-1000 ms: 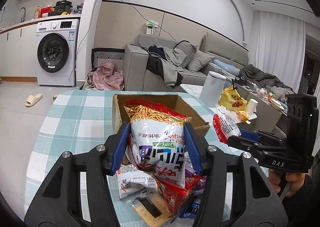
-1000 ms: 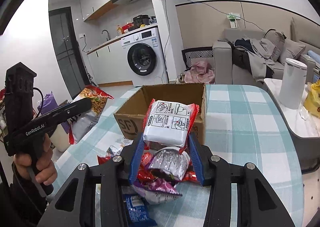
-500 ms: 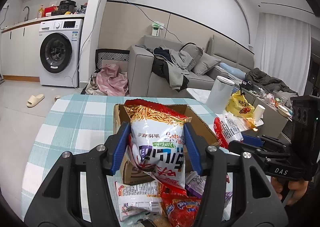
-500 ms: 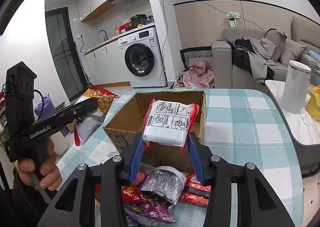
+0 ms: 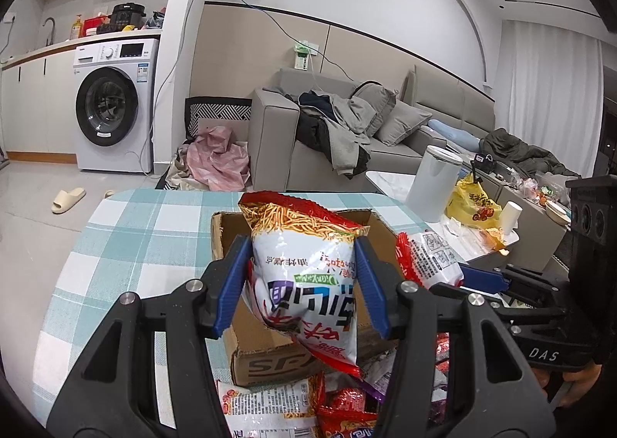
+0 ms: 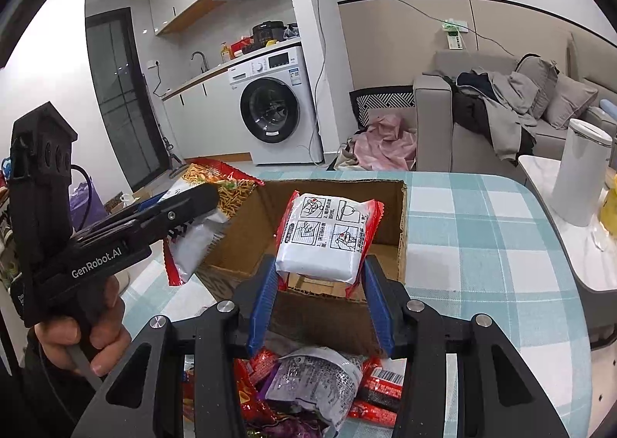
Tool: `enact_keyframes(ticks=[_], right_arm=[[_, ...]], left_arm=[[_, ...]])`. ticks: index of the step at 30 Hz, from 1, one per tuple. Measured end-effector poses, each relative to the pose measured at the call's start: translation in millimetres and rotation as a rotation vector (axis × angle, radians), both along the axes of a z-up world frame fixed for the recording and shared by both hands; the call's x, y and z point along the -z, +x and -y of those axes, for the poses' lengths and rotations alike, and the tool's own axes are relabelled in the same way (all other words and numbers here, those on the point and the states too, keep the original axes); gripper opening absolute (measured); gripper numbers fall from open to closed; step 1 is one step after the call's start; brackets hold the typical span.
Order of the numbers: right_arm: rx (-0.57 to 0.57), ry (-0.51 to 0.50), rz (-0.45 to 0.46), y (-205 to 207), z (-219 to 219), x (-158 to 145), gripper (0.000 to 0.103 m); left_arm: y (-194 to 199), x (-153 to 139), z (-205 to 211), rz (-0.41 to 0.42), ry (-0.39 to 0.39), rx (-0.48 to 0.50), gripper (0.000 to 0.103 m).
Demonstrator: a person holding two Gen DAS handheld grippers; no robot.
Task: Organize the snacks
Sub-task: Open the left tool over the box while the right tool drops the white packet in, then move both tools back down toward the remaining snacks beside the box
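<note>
Snack bag [image 5: 304,276] clamped in left tool [image 5: 302,283], noodle pack [image 6: 327,241] in right tool [image 6: 322,303] (both raised above box [image 6: 339,307]).

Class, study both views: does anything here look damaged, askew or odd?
Yes: the cardboard box has ragged, torn edges. The noodle snack bag in the left hand-held gripper is held upside down, its print inverted.

Red-white snack bag [image 5: 304,276] and white noodle pack [image 6: 327,239] above open cardboard box [image 6: 339,307].
</note>
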State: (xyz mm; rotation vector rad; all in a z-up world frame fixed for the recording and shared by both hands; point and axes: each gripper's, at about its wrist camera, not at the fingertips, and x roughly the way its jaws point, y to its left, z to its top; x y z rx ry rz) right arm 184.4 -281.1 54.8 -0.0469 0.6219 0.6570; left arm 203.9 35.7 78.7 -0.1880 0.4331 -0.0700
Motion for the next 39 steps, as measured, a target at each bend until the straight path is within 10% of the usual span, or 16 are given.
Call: enact_keyframes(ticks=[21,30,39], right_arm=[[0.0,-0.04,-0.002,8.1,-6.8,12.7,0.053],[0.02,0.008,-0.022,-5.1,14.8,5.1,0.098],[0.041,-0.014,-0.031,-24.0,30.8,7.4,0.103]], left_arm=[[22.4,25.3,2.9,-0.049,0.044,0.002,0.061],[-15.6,14.8,5.1,-0.058,0.072,0.007,0.1],[-61.0,8.6,1.4,-0.058,0.078,-0.016,0.102]])
